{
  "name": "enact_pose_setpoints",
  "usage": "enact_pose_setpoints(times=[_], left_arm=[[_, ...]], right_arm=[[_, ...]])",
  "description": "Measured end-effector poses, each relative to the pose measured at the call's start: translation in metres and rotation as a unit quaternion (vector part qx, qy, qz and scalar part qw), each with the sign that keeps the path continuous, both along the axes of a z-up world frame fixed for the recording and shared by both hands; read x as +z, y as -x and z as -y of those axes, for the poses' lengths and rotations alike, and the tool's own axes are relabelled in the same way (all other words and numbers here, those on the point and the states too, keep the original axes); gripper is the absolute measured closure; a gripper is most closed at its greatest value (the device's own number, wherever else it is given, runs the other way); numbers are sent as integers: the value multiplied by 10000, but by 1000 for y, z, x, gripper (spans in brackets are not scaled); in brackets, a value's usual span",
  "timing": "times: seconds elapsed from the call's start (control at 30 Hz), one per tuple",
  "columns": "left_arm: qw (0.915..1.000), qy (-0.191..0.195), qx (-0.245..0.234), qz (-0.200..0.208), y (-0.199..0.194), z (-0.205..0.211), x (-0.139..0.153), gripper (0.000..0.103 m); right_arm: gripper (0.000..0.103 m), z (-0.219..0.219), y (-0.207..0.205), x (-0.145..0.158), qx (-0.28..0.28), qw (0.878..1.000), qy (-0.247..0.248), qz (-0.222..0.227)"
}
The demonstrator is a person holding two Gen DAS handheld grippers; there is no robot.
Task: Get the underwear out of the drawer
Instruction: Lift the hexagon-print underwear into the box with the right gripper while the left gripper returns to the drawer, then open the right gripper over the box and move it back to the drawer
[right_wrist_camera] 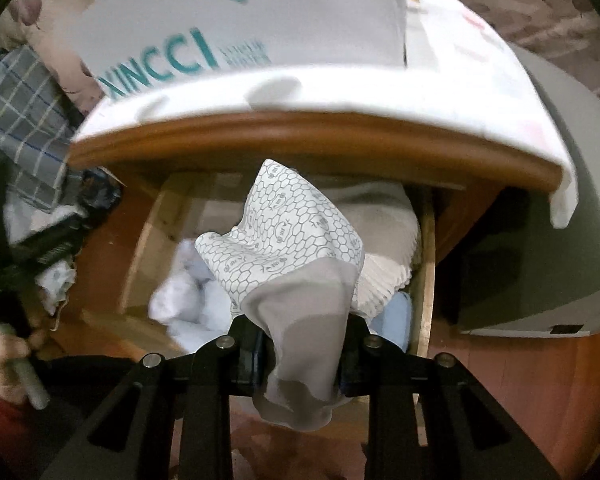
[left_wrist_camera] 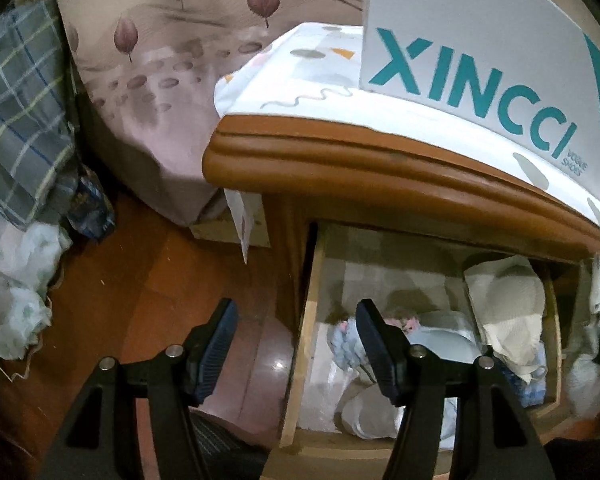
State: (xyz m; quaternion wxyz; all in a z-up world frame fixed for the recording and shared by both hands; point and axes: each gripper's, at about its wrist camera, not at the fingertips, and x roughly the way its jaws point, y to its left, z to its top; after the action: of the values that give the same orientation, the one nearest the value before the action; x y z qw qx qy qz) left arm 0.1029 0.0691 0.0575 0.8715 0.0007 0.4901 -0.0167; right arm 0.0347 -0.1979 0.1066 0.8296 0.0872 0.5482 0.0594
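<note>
Looking down past the wooden nightstand (right_wrist_camera: 300, 140), its top carrying a white XINCCI shoe box (left_wrist_camera: 480, 60). Below the moulded edge, standing pulled out: the open drawer (right_wrist_camera: 426, 272), still holding crumpled white and pale-blue garments (right_wrist_camera: 180, 300). Hanging over that drawer, straight ahead of the right gripper (right_wrist_camera: 300, 364): the grey underwear (right_wrist_camera: 300, 320) with its honeycomb-printed panel, long axis running away from the tongs toward the nightstand edge, the far end standing free above the drawer contents. Pinching it at the near end, pads drawn close on the grey fabric, a loose fold spilling back beneath the jaws. Hovering off to the side, the left gripper (left_wrist_camera: 296, 344), pads apart and gripping nothing, straddling the drawer's left wall. Judging the coming move: carrying the cloth up and back, clear of the drawer front, all on the right hand, plainly the nearer one.
</note>
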Motion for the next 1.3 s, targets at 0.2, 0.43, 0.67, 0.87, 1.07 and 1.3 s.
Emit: enact_pose_setpoints(times=[0.2,0.43,0.67,0.87,1.07,1.3], left_arm=[[9984,467,314,-105,-3,-17,0,40],[9950,810,535,-246,-6,-29,-2,40],[9933,935,644,-234,-5,-32,-1,40],[9940,887,601,-199,-5,-29,1,40],[9945,844,599,-181,-5,-29,0,40],[9952,811,506,-223,-6,-24,0,40]], right_arm=[[80,-11,6,64,264,9987,32,438],[80,-20,-8,142,342,9930,89,1131],[80,-24,-60,190,249,9876,245,1529],[80,-25,-123,194,140,9885,545,1402],[80,-20,-172,169,46,9901,897,1081],[79,-8,-213,124,-110,9934,1022,512]])
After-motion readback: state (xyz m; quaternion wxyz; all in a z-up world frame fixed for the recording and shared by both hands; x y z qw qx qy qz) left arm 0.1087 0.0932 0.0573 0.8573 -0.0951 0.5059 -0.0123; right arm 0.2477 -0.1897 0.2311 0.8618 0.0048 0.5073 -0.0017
